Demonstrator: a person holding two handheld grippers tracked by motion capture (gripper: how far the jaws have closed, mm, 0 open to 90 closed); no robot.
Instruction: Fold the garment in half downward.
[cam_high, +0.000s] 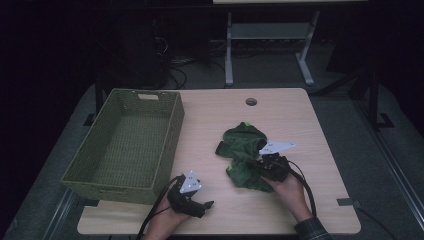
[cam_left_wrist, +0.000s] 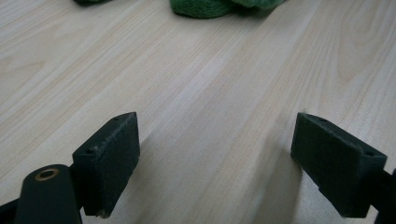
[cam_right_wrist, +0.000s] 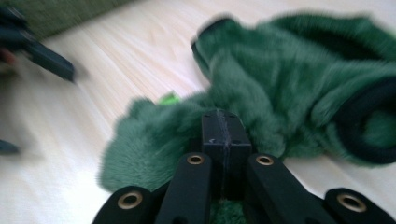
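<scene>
left gripper (cam_high: 207, 204) jaws wide, empty | right gripper (cam_right_wrist: 226, 122) jaws pinching green cloth (cam_high: 243, 155)

**Right jaws pressed together, left jaws spread**

The right gripper (cam_right_wrist: 223, 128) has its two black jaws closed flat against each other, held in the person's right hand (cam_high: 289, 192). The left gripper (cam_left_wrist: 217, 154), low in the left hand (cam_high: 167, 222), keeps its jaws wide apart with nothing between them.

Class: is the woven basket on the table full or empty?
Empty: the high view shows the basket with only its bare woven floor inside.
</scene>
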